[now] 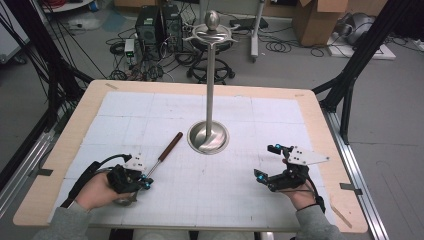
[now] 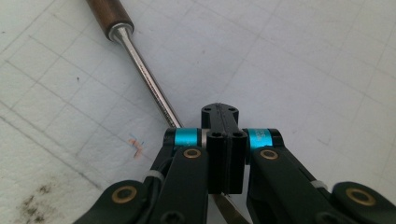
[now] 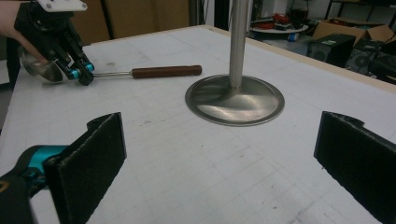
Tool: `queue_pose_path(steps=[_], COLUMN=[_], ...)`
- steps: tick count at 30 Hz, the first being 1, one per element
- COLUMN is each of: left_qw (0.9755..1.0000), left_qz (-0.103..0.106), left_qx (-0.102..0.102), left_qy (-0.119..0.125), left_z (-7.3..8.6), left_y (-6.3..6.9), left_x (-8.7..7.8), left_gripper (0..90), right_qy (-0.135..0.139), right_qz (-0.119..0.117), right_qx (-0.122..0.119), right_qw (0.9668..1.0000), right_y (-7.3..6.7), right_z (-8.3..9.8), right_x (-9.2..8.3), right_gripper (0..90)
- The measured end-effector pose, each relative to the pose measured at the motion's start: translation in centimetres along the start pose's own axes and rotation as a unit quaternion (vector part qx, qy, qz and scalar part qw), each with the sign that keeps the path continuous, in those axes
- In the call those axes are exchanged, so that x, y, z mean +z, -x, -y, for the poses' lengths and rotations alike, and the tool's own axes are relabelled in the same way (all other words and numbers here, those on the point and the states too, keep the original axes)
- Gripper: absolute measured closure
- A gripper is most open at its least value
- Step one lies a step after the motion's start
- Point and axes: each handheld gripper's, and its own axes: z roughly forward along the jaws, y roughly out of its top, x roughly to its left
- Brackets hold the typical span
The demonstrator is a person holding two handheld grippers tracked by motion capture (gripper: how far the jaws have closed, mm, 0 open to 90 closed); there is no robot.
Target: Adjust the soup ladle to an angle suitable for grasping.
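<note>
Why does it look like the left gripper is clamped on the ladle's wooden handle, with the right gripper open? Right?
Not quite. The left gripper is shut on the ladle's metal shaft near the bowl, as the left gripper view shows; the wooden handle lies free. The right gripper is open.

place: a robotics or recording lab, not a home
bench: a plywood bench (image 1: 60, 150) at the centre, topped with a white gridded mat (image 1: 210, 195)
frame: black struts (image 1: 350, 75) stand at 3 and 9 o'clock of the bench, like a camera rig
floor: grey floor at 12 o'clock with tangled cables (image 1: 125, 50) and two black computer towers (image 1: 159, 25)
storage: cardboard boxes (image 1: 320, 20) at 1 o'clock
seating: a wheeled stool base (image 1: 210, 75) at 12 o'clock
</note>
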Motion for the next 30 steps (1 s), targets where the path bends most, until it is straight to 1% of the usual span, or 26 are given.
queue_pose_path(steps=[1,3,5,8,9,10,11,14,17,21,25,30], left_qw=[1.0,1.0,0.9999,0.9998,0.9996,0.9996,0.9995,0.9995,0.9997,0.9994,0.9992,0.9989], left_qz=[0.0,-0.001,-0.001,-0.01,-0.012,-0.014,-0.015,-0.015,-0.014,-0.019,-0.021,-0.023], left_qx=[0.006,0.006,0.009,0.016,0.022,0.023,0.024,0.019,0.007,-0.006,-0.02,-0.028], left_qy=[-0.006,-0.004,-0.008,-0.009,-0.015,-0.013,-0.016,-0.018,-0.018,-0.027,-0.028,-0.028], left_z=[0.0,0.1,0.1,0.2,0.2,0.3,0.4,0.7,1.0,1.4,1.8,2.4], left_y=[-0.1,-0.1,-0.1,0.2,0.2,0.3,0.2,0.0,-0.3,-0.8,-1.5,-2.0], left_x=[-0.1,-0.1,-0.2,-0.3,-0.4,-0.4,-0.6,-0.9,-1.1,-1.6,-1.9,-2.4], left_gripper=[89.7,89.8,89.7,89.7,89.7,89.7,89.7,89.7,89.7,89.7,89.7,89.7], right_qy=[0.0,0.0,0.0,0.0,0.0,0.0,0.0,-0.001,-0.002,-0.002,-0.003,-0.003], right_qz=[0.0,-0.001,0.0,0.0,-0.001,-0.001,0.0,0.0,-0.001,0.0,-0.001,0.0], right_qx=[0.0,0.0,0.0,0.0,0.0,0.0,0.0,-0.002,-0.003,-0.001,-0.001,0.0], right_qw=[1.0,1.0,1.0,1.0,1.0,1.0,1.0,1.0,1.0,1.0,1.0,1.0], right_y=[0.0,0.0,0.0,0.0,0.0,0.0,0.0,0.0,0.0,0.0,0.1,0.0], right_z=[0.0,0.0,0.0,0.0,0.0,0.0,0.0,0.0,0.0,0.0,0.0,0.0], right_x=[0.0,0.0,0.0,0.0,0.0,0.0,0.0,0.0,0.1,0.1,0.1,0.1], right_gripper=[1.2,1.2,1.2,1.2,1.2,1.2,1.2,1.2,1.2,1.2,1.2,1.2])
